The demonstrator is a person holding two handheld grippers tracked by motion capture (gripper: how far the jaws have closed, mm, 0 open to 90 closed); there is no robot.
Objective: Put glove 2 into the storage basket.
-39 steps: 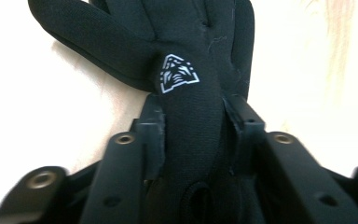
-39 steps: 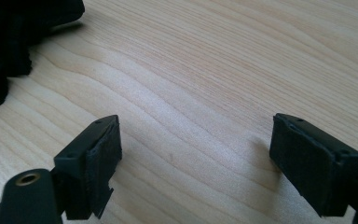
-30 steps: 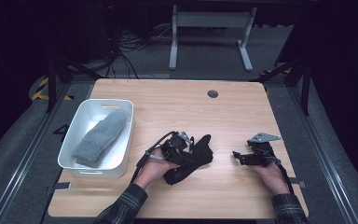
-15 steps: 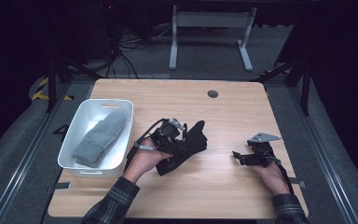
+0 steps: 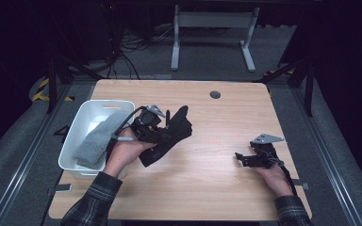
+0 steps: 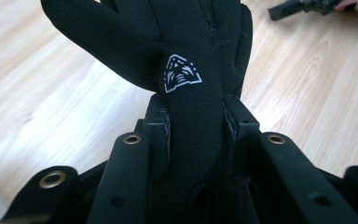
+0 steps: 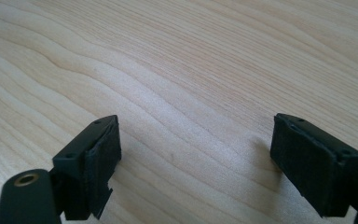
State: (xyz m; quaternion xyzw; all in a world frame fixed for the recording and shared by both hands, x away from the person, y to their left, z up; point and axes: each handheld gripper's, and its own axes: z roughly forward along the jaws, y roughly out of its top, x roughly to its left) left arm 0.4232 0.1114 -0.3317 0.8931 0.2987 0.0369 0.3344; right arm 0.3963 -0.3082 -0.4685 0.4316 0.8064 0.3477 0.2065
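Black glove [image 6: 191,70] pinched between my left claw's [image 5: 162,125] jaws, lifted beside the white bin [image 5: 78,136]. Right claw [image 5: 242,157] spread, idle. Risk: dangling fingers snag the rim, tugging the glove free.

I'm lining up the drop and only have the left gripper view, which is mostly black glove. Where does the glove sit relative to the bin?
Observer: In the high view the left gripper, shut on the black glove, is just right of the white bin, beside its rim.
Operator: Is the bin empty?
Observer: No, a grey folded cloth lies inside it.
Operator: What is the right gripper doing?
Observer: The right gripper holds nothing; the right gripper view shows its jaws wide apart over bare wooden table.
Operator: Is it anywhere near the glove?
Observer: No. It sits at the table's right side, with bare wood between the two.
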